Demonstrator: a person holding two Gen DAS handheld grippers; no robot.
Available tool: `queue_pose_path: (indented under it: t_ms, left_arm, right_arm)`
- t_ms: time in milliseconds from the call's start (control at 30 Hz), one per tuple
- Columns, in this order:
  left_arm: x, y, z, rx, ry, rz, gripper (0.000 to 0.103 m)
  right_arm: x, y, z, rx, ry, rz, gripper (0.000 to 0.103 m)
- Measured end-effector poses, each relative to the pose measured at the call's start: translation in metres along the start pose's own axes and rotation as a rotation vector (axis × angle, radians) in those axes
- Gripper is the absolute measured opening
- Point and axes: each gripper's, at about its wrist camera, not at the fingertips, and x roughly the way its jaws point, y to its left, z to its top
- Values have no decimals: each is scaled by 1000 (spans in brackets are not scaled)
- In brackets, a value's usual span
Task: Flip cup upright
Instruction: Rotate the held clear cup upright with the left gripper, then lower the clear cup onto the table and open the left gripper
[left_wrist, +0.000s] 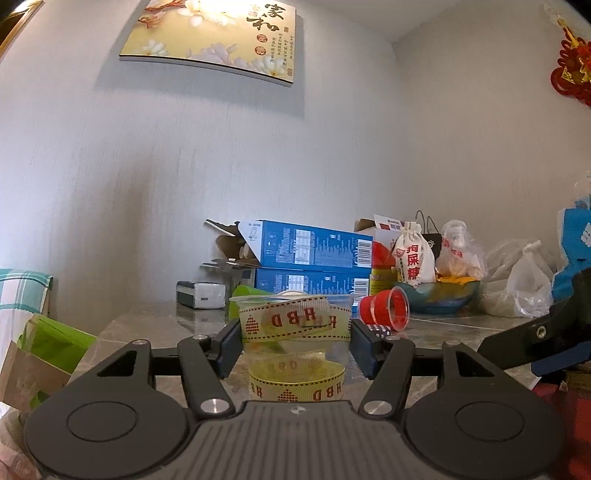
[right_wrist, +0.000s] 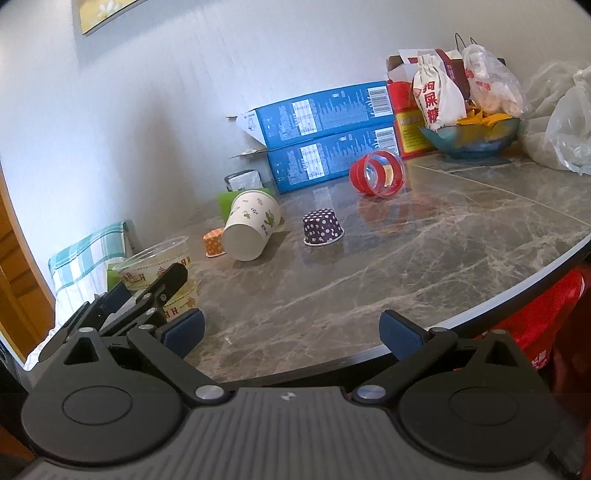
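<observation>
A clear plastic cup with a yellow "HBD" band (left_wrist: 294, 325) stands upright, rim up, between my left gripper's (left_wrist: 294, 345) blue pads, which are closed on its sides just above the marble table. It also shows at the left in the right wrist view (right_wrist: 155, 271). My right gripper (right_wrist: 291, 334) is open and empty over the table's near edge. A red cup (right_wrist: 377, 172) and a white cactus-print paper cup (right_wrist: 251, 225) lie on their sides. A purple dotted cup (right_wrist: 322, 226) sits upside down.
A small orange cup (right_wrist: 214, 242) lies by the paper cup. Two blue boxes (right_wrist: 325, 136), a glass bowl with snack bags (right_wrist: 469, 136), plastic bags (right_wrist: 565, 136) and a green cup (right_wrist: 226, 203) line the back. The marble table's (right_wrist: 443, 251) curved edge is near.
</observation>
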Motion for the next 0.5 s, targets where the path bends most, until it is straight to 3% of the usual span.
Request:
queue_pose_path:
  t_ms: [67,167,333,500]
  left_arm:
    - [-1,-1,1,7,2,-3,69]
    - [-3,-3,2,25,22,-38,91]
    - [-6,-6,3,76,43,-68,99]
    - [-12,2,4,99,137,-93,101]
  right_arm:
    - [-1,0,0,3,-2,0,102]
    - [0,0,0,0,-2,5,102]
    - [0,0,-1,9,1,14,102]
    - [-7,-2,-2,21,1,25,102]
